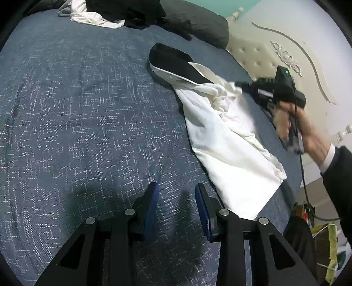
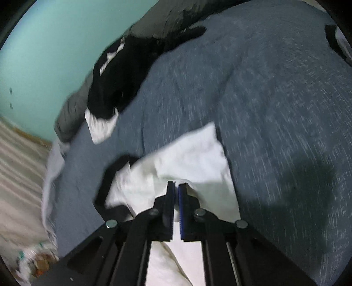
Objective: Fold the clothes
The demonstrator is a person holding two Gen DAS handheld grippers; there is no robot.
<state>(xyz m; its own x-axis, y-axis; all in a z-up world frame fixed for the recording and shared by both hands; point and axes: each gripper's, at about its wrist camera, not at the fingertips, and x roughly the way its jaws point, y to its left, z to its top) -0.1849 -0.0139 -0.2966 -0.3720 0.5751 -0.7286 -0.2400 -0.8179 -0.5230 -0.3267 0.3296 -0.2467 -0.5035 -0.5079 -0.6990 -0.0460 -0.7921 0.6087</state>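
Two views, left wrist first. Left gripper (image 1: pixel 177 188) low in the middle, blue pads (image 1: pixel 151 211) wide apart, nothing between them, only blue bedspread (image 1: pixel 77 99) below. White garment (image 1: pixel 226 143) with a black band (image 1: pixel 173 62) at its far end, lying on the bedspread to the right of the gripper, crumpled along its right side, near corner just beside the right finger. Right gripper (image 1: pixel 238 83) at the far right, blurred, tip at the bunched cloth of the white garment; cannot tell from this side how far shut. Hand (image 1: pixel 308 129) around its handle, white cuff and dark sleeve (image 1: pixel 338 176) behind. Far off at the top, a heap of clothes (image 1: pixel 114 13), black and white, next to a grey pillow (image 1: pixel 204 26). Cream padded headboard (image 1: pixel 259 57) past the bed edge on the right.

Next, right wrist, all a bit blurred. Right gripper (image 2: pixel 176 186) in the middle, pads (image 2: pixel 181 211) nearly together with a thin fold of the white garment (image 2: pixel 193 154) pinched between. Rest of the garment spread ahead and hanging under the fingers, black band (image 2: pixel 110 176) to the left. Bedspread (image 2: pixel 275 99) all around, dark shadow on the right. Heap of clothes (image 2: pixel 116 83) at the far edge, mint-green wall (image 2: pixel 55 44) behind.
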